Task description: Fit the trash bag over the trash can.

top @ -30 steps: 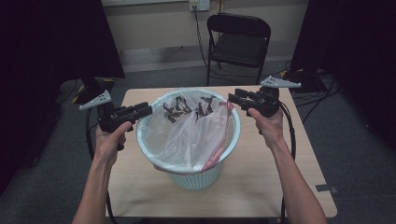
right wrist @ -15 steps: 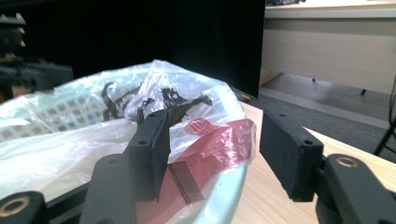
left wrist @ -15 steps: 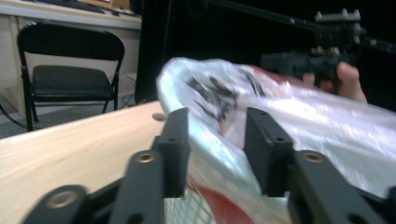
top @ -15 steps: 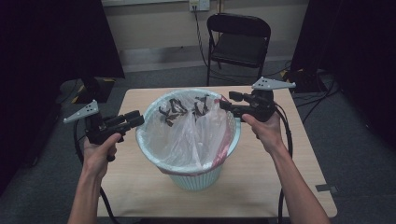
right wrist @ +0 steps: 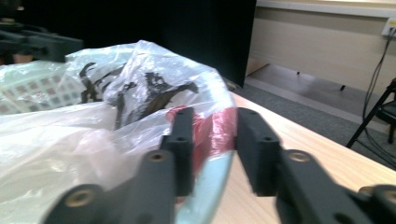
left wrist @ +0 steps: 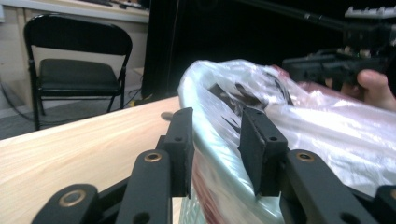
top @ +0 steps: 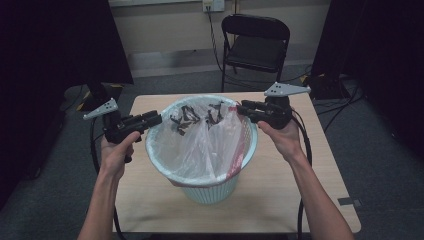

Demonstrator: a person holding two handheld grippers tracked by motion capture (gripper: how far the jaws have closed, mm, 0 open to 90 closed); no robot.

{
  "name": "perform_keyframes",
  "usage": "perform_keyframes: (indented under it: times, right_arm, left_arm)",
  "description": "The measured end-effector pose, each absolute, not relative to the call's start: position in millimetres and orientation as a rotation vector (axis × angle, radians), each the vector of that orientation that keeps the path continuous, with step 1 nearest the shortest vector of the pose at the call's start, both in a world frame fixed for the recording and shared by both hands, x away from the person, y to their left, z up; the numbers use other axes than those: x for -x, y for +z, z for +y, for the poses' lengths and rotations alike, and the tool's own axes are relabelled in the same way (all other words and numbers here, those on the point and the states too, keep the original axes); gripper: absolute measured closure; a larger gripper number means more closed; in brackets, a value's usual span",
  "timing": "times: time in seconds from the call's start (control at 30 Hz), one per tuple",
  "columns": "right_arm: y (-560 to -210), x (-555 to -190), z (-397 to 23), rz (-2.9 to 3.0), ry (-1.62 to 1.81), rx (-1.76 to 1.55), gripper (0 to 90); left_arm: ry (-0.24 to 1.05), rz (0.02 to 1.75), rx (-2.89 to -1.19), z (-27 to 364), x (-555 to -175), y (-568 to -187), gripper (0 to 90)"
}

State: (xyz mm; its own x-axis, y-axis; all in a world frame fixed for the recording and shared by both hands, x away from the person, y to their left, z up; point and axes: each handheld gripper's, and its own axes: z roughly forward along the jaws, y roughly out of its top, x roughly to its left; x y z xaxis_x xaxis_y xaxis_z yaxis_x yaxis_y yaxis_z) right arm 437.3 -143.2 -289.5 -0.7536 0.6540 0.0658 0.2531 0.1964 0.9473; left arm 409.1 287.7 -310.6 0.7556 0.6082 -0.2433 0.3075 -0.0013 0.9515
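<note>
A pale blue slatted waste basket (top: 210,189) stands on the wooden table (top: 300,200). It is lined with a clear plastic bag (top: 200,145) that has black print and a red strip. My left gripper (top: 157,119) is at the basket's left rim. In the left gripper view its jaws (left wrist: 217,140) have just been closing and straddle the bag-covered rim (left wrist: 219,154), pads against the plastic. My right gripper (top: 241,109) is at the right rim. Its jaws (right wrist: 212,140) have also just been closing, and the bag's red edge (right wrist: 215,128) is pinched between the pads.
A black folding chair (top: 256,45) stands behind the table's far edge. Cables trail down from both grippers past the table's sides. Dark curtains hang left and right. There is bare tabletop in front of the basket and at its right.
My right gripper has shifted slightly left onto the basket's rim. My left gripper swung outward, then came back to the left rim. The basket has stayed put.
</note>
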Motion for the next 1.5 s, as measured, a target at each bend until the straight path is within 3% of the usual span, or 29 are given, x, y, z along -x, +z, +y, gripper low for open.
perform_keyframes:
  times: [0.17, 0.2, 0.23, 0.67, 0.9, 1.0, 1.13, 1.33, 1.5]
  right_arm:
    - [-290, -439, -146, 2.097, 1.601, -0.861, 79.8]
    - [-289, -439, -146, 2.087, 1.610, -0.858, 88.5]
    - [-288, -439, -147, 2.079, 1.621, -0.850, 90.0]
    - [-304, -440, -162, 2.026, 1.655, -0.919, 90.0]
    - [-325, -443, -165, 2.026, 1.708, -0.952, 90.0]
    - [-333, -446, -164, 2.053, 1.685, -0.965, 90.0]
    - [-333, -447, -166, 2.036, 1.693, -0.964, 90.0]
    - [-326, -447, -173, 1.984, 1.679, -1.005, 68.9]
    - [-312, -444, -178, 1.935, 1.695, -1.004, 57.5]
  left_arm:
    - [0.258, 0.733, -1.583, 295, -397, -312, 63.6]
    - [0.262, 0.730, -1.580, 296, -395, -313, 63.7]
    - [0.262, 0.728, -1.580, 297, -394, -313, 63.7]
    - [0.240, 0.714, -1.557, 301, -386, -315, 63.7]
    - [0.249, 0.750, -1.530, 296, -412, -310, 52.5]
    - [0.227, 0.755, -1.530, 290, -426, -312, 53.9]
    - [0.207, 0.725, -1.566, 280, -431, -316, 63.1]
    - [0.232, 0.728, -1.584, 283, -423, -314, 66.2]
    - [0.227, 0.720, -1.560, 290, -411, -316, 65.8]
